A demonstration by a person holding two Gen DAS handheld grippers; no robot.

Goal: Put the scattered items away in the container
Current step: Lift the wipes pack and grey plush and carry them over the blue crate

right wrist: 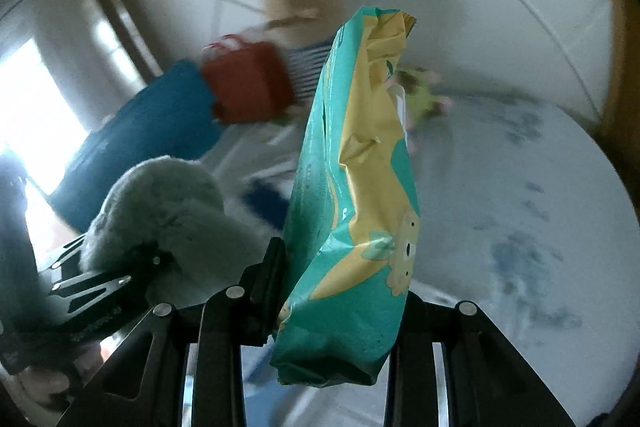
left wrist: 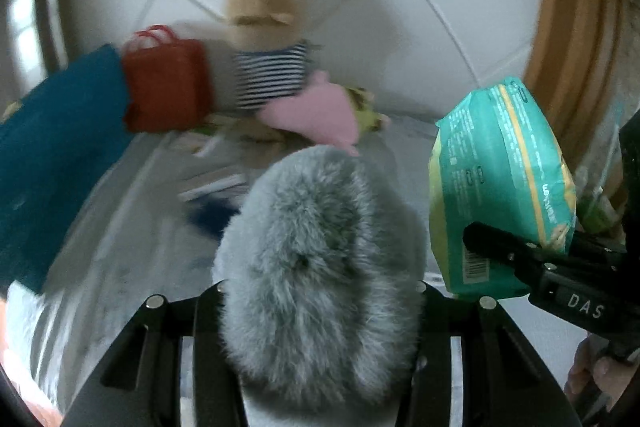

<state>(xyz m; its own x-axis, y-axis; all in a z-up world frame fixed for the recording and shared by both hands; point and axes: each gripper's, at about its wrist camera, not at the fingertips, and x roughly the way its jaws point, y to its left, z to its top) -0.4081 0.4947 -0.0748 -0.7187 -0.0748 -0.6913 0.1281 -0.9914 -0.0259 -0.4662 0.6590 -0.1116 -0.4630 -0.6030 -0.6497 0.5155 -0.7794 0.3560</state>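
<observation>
My left gripper is shut on a grey fluffy slipper, held above the bed; the slipper also shows at the left of the right wrist view. My right gripper is shut on a teal and yellow pack of wipes, held upright; the pack shows at the right of the left wrist view. A red bag with handles stands at the far side of the bed, beside a blue cushion. Both views are blurred.
A tan plush doll in a striped shirt leans on the white wall. A pink plush and a green toy lie by it. A patterned grey bedspread covers the bed. Wooden frames stand right.
</observation>
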